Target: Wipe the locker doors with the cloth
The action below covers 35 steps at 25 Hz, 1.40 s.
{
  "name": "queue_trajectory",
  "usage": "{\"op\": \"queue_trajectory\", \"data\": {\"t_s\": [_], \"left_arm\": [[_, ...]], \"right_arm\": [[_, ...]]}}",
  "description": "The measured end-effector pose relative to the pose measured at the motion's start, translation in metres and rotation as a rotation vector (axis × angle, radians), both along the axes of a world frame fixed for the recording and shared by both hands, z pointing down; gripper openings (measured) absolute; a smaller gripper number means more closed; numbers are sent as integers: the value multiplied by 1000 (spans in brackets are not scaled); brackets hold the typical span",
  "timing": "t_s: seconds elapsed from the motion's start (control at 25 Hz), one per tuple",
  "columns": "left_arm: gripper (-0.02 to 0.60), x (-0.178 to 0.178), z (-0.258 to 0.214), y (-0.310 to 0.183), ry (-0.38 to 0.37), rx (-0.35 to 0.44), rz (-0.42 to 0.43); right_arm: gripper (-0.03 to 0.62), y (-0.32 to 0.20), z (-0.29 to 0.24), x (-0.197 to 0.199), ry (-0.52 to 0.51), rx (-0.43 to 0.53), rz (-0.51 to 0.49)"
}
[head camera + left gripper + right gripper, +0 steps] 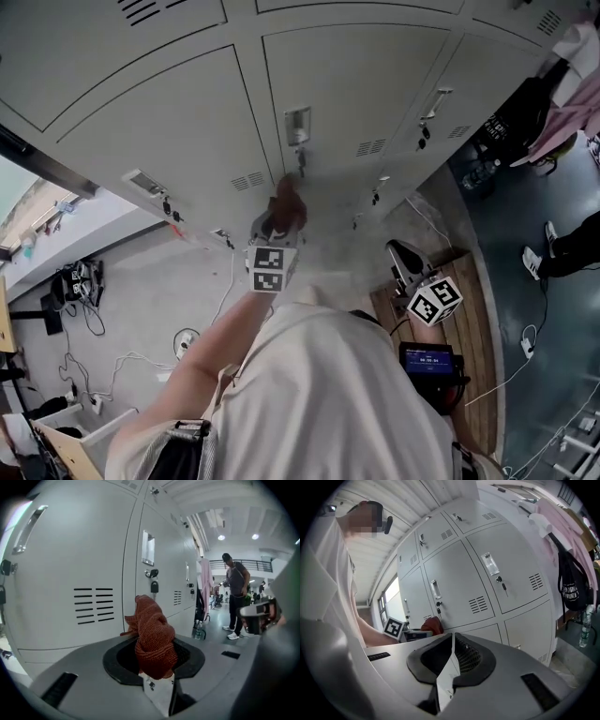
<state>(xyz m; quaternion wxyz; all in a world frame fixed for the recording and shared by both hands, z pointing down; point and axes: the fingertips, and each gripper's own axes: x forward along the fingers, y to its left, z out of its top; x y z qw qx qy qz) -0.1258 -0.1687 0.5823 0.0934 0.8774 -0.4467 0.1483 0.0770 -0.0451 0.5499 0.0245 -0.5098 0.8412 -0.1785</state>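
Your cloth [152, 639], a rust-red knitted wad, stands bunched up out of the left claw [157, 668], which is clamped on its lower end. You hold it raised against the bank of grey locker doors [366, 84]. It sits at the seam between two doors, at the height of the vent slots [93, 605] and just below a hanging padlock [154, 587]. In the head view the wad looks pressed to the metal, but none of the views shows for certain whether it touches or hangs just off the surface.

The right claw [451, 648] has its jaws together on nothing. It hangs low at your side, well apart from the doors.

As for progress, the paint looks evenly matt on every door, with no streaks, damp patches or dirt to mark wiped from unwiped. So how much is done cannot be read from here. My judgement is that you are mid-wipe near the middle of the bank. The doors above, below and to either side should probably be treated as left to do.
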Motion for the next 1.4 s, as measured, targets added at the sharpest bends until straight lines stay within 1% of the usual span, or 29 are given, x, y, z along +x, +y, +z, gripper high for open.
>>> {"op": "queue_trajectory", "data": {"t_s": [0.08, 0.2, 0.24, 0.32, 0.4, 0.48, 0.6, 0.68, 0.76, 0.84, 1.04, 1.16, 1.24, 1.4], "left_arm": [[112, -5, -7, -15, -6, 41, -68], [112, -6, -26, -34, 23, 115, -148], [112, -4, -28, -39, 21, 128, -164], [112, -1, -24, -48, 1, 129, -186], [112, 4, -16, -53, -18, 112, -194], [112, 11, -3, -54, -4, 58, -206], [112, 21, 15, -57, 70, -49, -230], [112, 30, 20, -59, 133, -95, -233], [112, 49, 21, -58, 176, -128, -211], [112, 75, 20, -61, 187, -140, -172], [112, 137, 17, -68, 117, -121, -71], [112, 170, 15, -70, 80, -112, -8], [114, 190, 13, -72, 76, -120, 30], [114, 220, 18, -74, 89, -180, 75]], "right_arm": [[29, -4, 2, -1, 6, -12, -4], [29, -10, 1, 4, 2, -13, -2], [29, -11, 1, 8, -3, -16, 0], [29, -12, 5, 15, -16, -24, 4], [29, -13, 7, 22, -22, -29, 5], [29, -15, 4, 29, -22, -24, 0], [29, -23, -2, 43, -26, -8, -5], [29, -25, -3, 51, -36, -3, -6], [29, -22, -2, 61, -41, -8, -6], [29, -19, -2, 73, -40, -13, 0], [29, -15, -8, 103, -99, 9, 45], [29, -15, -13, 117, -97, 22, 56], [29, -15, -15, 124, -94, 27, 61], [29, -12, -12, 135, -99, 25, 71]]}}
